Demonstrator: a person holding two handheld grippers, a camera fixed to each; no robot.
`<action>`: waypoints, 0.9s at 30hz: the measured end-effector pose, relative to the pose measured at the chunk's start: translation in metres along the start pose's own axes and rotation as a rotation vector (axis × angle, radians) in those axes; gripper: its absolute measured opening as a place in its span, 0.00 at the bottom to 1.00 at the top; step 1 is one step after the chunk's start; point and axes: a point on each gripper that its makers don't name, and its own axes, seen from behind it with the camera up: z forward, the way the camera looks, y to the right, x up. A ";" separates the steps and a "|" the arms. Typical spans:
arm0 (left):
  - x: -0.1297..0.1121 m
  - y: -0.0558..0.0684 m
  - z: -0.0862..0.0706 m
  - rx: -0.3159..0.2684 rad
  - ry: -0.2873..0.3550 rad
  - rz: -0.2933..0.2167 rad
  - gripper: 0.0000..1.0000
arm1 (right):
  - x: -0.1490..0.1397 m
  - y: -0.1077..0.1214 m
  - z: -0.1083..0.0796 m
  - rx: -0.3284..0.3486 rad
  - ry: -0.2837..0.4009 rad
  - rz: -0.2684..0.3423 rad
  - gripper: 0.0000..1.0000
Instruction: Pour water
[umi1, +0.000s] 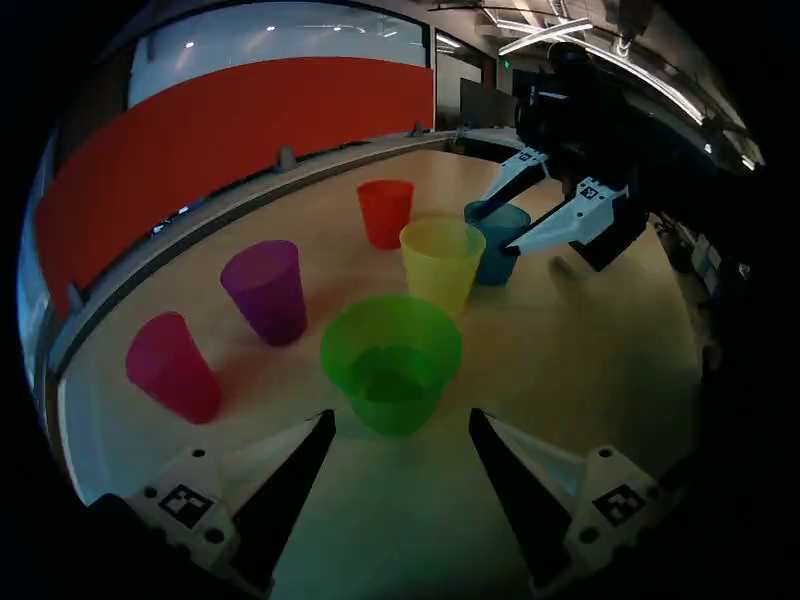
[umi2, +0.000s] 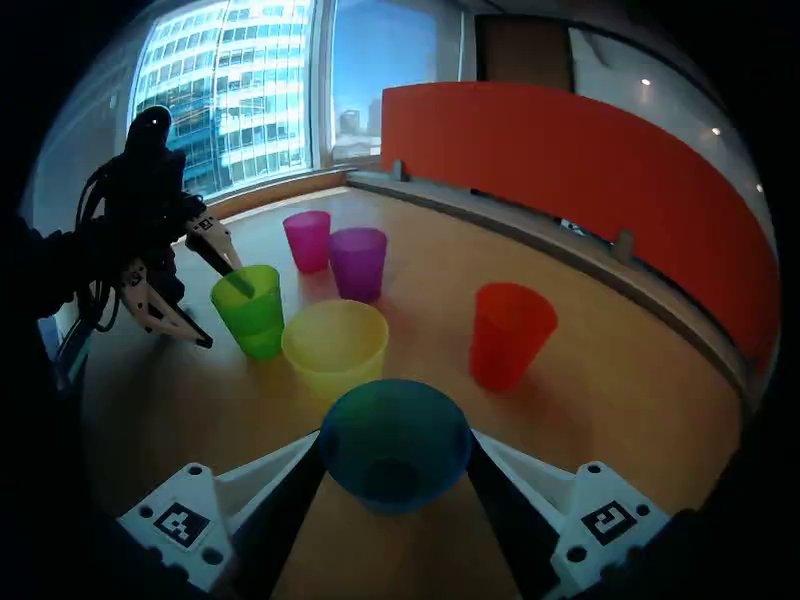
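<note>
A green cup (umi1: 392, 360) stands upright on the wooden table (umi1: 600, 340), just ahead of my left gripper (umi1: 400, 418), whose open fingers flank its base. In the right gripper view the same green cup (umi2: 250, 310) sits between the left gripper's fingers (umi2: 205, 340). A teal cup (umi2: 395, 445) stands between the spread fingers of my right gripper (umi2: 395, 438), filling the gap; the jaws are as wide as the left ones. Seen from the left gripper view, the right gripper (umi1: 497, 230) straddles the teal cup (umi1: 500, 255). I cannot tell whether either cup holds water.
Between the two held cups stands a yellow cup (umi1: 442, 262). Beyond it are a red cup (umi1: 385, 212), a purple cup (umi1: 267, 290) and a pink cup (umi1: 172, 365). An orange partition (umi1: 250, 120) lines the table's far edge. Windows (umi2: 240, 90) lie behind the left gripper.
</note>
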 end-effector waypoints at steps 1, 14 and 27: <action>0.000 0.001 -0.001 -0.002 0.002 0.000 1.00 | -0.001 0.000 0.000 0.000 -0.002 0.001 0.94; -0.006 0.009 -0.009 0.010 0.011 -0.010 1.00 | -0.015 0.000 -0.012 -0.031 -0.020 0.006 1.00; -0.001 0.010 -0.047 0.106 0.107 -0.085 1.00 | -0.024 -0.001 -0.055 -0.106 0.029 0.050 1.00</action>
